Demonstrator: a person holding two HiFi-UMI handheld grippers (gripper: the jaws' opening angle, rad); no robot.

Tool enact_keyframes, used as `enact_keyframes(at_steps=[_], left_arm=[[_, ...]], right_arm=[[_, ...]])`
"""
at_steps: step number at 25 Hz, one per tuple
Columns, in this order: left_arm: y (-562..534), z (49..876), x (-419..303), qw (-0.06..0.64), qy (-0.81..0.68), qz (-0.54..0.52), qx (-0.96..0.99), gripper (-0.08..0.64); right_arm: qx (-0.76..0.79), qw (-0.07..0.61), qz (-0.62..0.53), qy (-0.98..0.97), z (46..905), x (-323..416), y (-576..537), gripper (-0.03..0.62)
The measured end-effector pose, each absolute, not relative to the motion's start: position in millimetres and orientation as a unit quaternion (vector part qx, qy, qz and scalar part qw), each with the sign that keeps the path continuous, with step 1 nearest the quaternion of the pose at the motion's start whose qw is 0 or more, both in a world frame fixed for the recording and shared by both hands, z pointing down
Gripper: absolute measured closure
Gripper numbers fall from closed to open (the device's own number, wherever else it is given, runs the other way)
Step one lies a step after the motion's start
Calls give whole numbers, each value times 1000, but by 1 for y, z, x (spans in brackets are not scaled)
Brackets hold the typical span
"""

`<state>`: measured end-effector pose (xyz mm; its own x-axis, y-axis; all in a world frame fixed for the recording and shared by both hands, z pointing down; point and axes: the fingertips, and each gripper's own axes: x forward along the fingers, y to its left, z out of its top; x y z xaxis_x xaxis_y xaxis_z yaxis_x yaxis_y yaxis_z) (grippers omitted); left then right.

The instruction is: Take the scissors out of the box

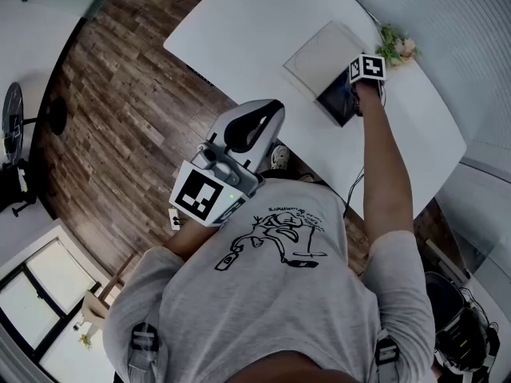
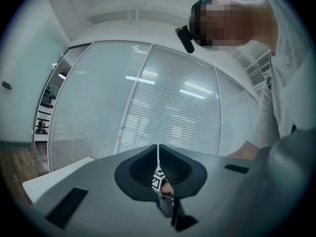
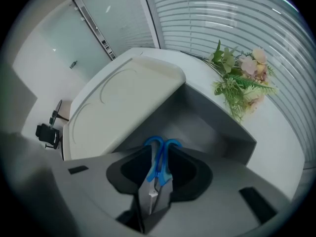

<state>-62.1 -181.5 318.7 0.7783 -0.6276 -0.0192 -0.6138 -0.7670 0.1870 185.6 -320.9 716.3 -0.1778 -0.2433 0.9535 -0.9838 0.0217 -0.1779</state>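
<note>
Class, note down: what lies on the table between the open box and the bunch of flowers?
Only a bare strip of white table separates the box and flowers, as the right gripper view shows.

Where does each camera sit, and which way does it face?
Head view: on the person's head, facing steeply down at the table; shows the torso, right arm, left gripper and right gripper.
Left gripper view: on the left gripper, facing level at a glass wall; shows its shut jaws and a sleeve.
Right gripper view: on the right gripper, facing down into the box; shows its open jaws, scissors in the gap.
Shared: head and right gripper views both show the box, lid and flowers.
</note>
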Motion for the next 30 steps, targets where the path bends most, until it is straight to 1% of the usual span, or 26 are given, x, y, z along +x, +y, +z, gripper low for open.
enact_keyframes(at_steps=[5,10,14,18,24,30], left_arm=[[-191,317,-65,87,-337,-42,936,531],[-194,319,-69,90,-343,-44,934,532],[-196,321,-67,93,-341,-45,934,531],[-196,319,-67,90,-339,-46,935,531],[-192,314,-66,86,-337,-48,936,531],[-182,314,-60,87,-328,-48,939,532]], right_arm=[[507,440,467,-575,725,186,-323,468],[498,444,473,-575,726,185,-324,472],[491,453,461,-584,728,183,-323,495],[492,421,469,-600,725,175,-327,513],[515,384,468,-608,714,179,-325,515],[541,324,476,-612,698,193,-318,515]])
